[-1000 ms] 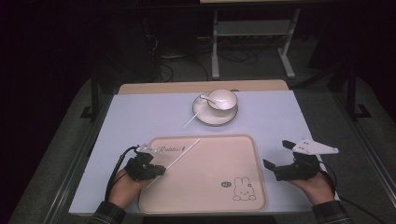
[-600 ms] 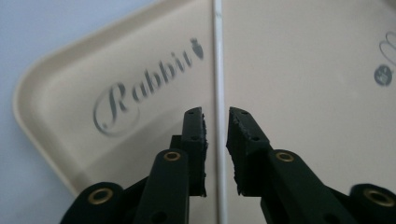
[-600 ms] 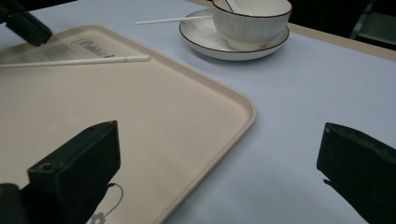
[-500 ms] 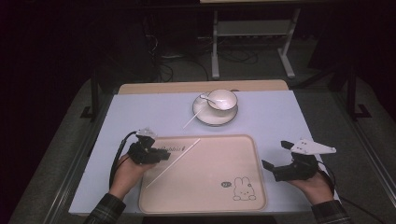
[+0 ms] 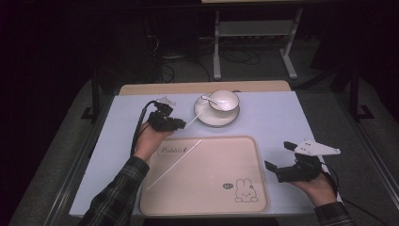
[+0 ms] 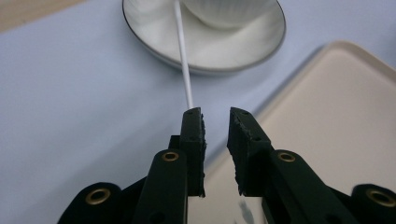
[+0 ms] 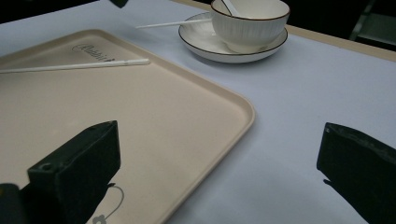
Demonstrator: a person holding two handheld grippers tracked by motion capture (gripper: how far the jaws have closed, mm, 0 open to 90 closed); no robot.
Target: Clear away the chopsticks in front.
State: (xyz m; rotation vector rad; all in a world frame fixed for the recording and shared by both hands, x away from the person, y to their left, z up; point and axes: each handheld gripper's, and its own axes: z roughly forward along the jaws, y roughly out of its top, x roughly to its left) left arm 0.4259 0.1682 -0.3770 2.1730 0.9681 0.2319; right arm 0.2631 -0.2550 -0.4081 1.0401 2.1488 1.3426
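Note:
A thin white chopstick (image 5: 174, 164) lies slantwise on the beige tray (image 5: 211, 188). A second chopstick (image 6: 183, 60) leans with its far end on the saucer (image 5: 214, 121) under a white bowl (image 5: 224, 100) that holds a spoon (image 5: 207, 98). My left gripper (image 5: 181, 123) sits just left of the saucer, jaws a narrow gap apart (image 6: 215, 114). The second chopstick's near end stops at the tip of its left jaw, not between the jaws. My right gripper (image 5: 277, 156) rests right of the tray, wide open (image 7: 219, 135) and holding nothing.
The tray carries a rabbit drawing (image 5: 244, 190) near its front right corner. A pale blue mat (image 5: 282, 117) covers the table, with a wooden strip (image 5: 197, 87) along the far edge. A metal stand (image 5: 254, 33) and cables lie on the dark floor beyond.
My left gripper has moved away from the tray's left edge, forward and to the right, up to the chopstick on the saucer. The right gripper has stayed put.

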